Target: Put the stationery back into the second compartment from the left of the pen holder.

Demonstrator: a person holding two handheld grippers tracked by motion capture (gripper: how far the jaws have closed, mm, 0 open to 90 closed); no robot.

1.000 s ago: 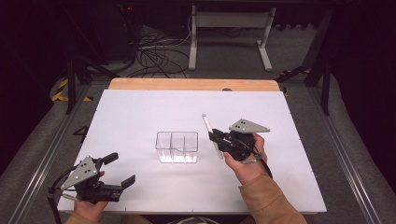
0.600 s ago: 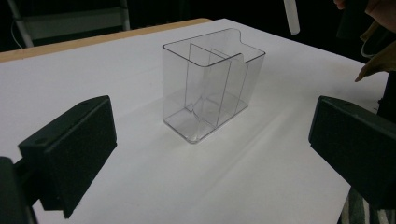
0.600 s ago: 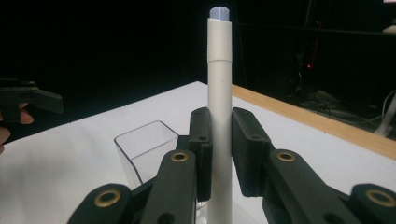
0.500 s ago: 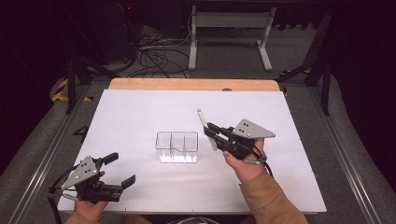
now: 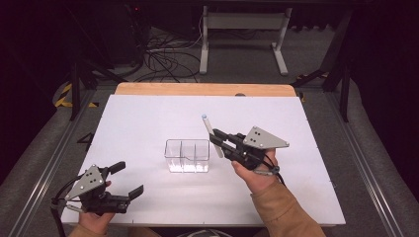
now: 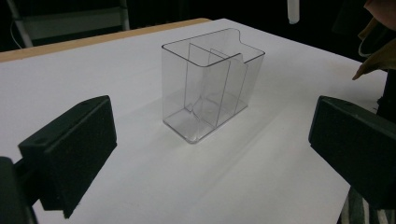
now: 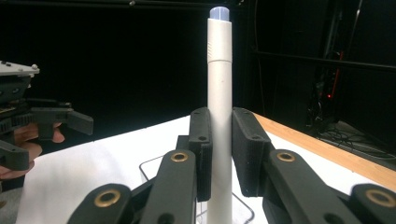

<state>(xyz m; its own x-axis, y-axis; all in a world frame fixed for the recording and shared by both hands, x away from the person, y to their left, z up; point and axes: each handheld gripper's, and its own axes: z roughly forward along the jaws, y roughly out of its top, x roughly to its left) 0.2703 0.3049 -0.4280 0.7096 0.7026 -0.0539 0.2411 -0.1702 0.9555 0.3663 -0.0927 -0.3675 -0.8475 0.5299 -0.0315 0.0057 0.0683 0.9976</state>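
Nearest the person's edge of the white bench (image 5: 148, 118), the left tongs (image 5: 129, 180) rest low over the sheet, jaws spread wide with nothing between them; in the left gripper view the two black pads (image 6: 70, 149) frame the container from a distance. This hand looks parked, probably waiting to steady the box if needed.

Mid-bench stands the clear plastic rectangular organiser box with inner dividers (image 5: 187, 155), upright, open top, compartments empty as far as can be told.

Just right of the box, the right tongs (image 5: 217, 139) are clamped on a slim white cylindrical pen with a pale blue end cap (image 5: 208, 128). The pen is held off the bench, gripped low on the barrel so most of its length juts beyond the jaws, tilted up and away. The right gripper view shows the pads (image 7: 201, 149) pressing both sides of the barrel. That grip likely leaves a free end to steer into a compartment.

Beyond, a wooden strip (image 5: 197, 89) edges the bench's far side.
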